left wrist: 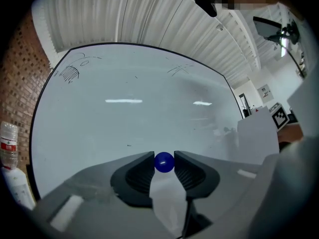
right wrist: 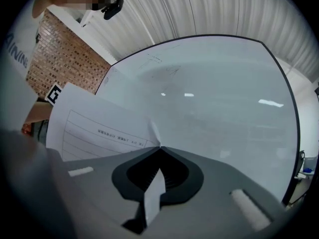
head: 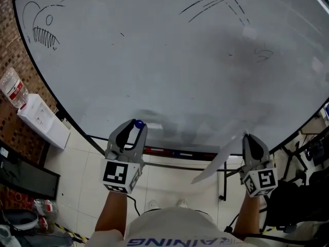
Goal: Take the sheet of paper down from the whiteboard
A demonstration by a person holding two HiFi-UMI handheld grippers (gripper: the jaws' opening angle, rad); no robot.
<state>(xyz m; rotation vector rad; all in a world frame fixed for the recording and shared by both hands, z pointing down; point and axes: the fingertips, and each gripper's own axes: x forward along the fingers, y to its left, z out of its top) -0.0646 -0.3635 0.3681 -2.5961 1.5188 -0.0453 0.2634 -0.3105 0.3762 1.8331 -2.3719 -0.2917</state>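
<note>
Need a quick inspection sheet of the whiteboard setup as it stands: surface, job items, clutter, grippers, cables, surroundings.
Surface: whiteboard, marker doodle at top left, crossed lines at top right; no paper on the part in view.
Job's things: sheet of paper is off the board, hanging from the right gripper; blue magnet is in the left gripper.
Clutter: water bottle and white box beside the board's left edge.
Grippers: left gripper shut on the magnet; right gripper shut on the paper's edge.
Cables: one dark cable by the left forearm.
Surroundings: brick wall at left, tiled floor below.
</note>
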